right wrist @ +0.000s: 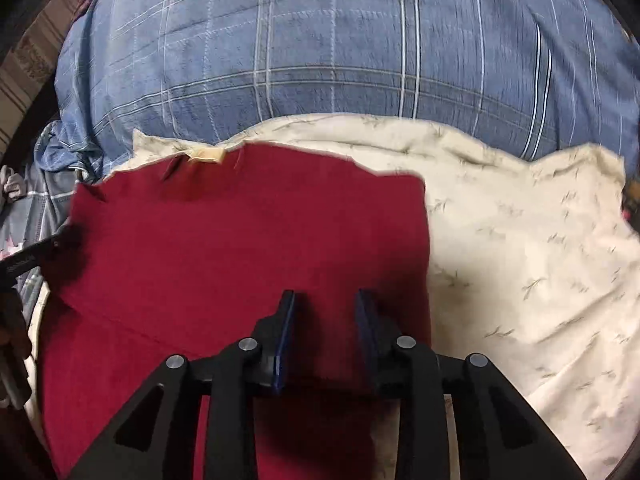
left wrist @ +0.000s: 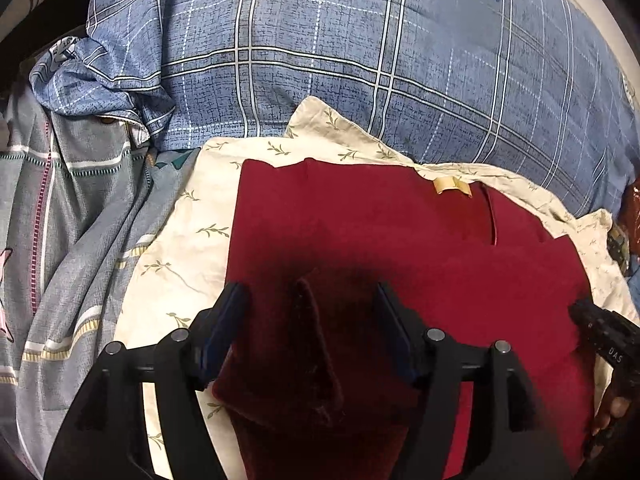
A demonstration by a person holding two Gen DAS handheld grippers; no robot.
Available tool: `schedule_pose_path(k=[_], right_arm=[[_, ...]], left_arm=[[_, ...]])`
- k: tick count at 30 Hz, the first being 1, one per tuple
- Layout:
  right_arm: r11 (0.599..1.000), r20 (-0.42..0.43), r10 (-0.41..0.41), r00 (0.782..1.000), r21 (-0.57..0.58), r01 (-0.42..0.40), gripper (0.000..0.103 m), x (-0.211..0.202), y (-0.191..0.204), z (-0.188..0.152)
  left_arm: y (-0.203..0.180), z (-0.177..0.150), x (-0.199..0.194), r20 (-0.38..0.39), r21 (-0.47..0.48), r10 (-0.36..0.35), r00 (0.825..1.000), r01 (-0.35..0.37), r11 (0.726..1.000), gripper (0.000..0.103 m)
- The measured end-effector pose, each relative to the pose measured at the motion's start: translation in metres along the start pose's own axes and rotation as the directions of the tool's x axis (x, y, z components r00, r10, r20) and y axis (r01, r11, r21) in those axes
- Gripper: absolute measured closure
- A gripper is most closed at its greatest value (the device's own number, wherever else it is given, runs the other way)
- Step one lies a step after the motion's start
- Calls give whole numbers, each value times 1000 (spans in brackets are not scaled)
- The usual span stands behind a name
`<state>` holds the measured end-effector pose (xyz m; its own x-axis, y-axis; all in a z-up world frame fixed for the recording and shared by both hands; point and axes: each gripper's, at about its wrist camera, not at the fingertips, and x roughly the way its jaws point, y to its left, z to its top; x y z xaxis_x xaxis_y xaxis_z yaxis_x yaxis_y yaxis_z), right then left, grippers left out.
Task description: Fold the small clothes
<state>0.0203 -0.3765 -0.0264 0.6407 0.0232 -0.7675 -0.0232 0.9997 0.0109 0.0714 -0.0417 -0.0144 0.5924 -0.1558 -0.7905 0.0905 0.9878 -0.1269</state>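
Jaws of the left gripper (left wrist: 312, 300) stand wide at lower centre, a raised fold of the red garment (left wrist: 360, 232) between them, unpinched. On the right wrist view, the right gripper (right wrist: 326, 304) hovers narrow over the garment's lower right edge, holding nothing. Already squared on the cream sheet (right wrist: 520, 240); further folding likely remains.

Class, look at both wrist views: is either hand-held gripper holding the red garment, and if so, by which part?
Neither. The left hand-held gripper stands open around a raised fold of the red garment; the right hand-held gripper hovers open above its right edge.
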Motion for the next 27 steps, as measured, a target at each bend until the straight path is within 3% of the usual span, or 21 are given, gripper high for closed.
schedule_pose_path(k=[4, 8, 15, 20, 24, 27], right_arm=[[1000, 8, 0, 1000, -10, 0, 70, -15, 8, 9], [998, 60, 46, 997, -36, -44, 58, -22, 25, 27], [1000, -23, -1, 1000, -11, 1, 62, 42, 24, 42], [1000, 9, -21, 1000, 14, 21, 60, 57, 18, 51], [1000, -7, -13, 1000, 16, 13, 58, 46, 17, 53], [1000, 23, 17, 1000, 20, -17, 57, 14, 16, 44]], left_arm=[[-1, -1, -1, 3, 8, 9, 1000, -9, 1000, 37], [0, -1, 0, 3, 9, 16, 1000, -16, 1000, 35], [2, 0, 6, -5, 4, 28, 1000, -28, 1000, 30], [2, -1, 9, -8, 10, 40, 999, -40, 999, 28], [4, -2, 9, -13, 1, 38, 999, -38, 999, 27], [7, -1, 8, -17, -12, 31, 999, -31, 999, 27]])
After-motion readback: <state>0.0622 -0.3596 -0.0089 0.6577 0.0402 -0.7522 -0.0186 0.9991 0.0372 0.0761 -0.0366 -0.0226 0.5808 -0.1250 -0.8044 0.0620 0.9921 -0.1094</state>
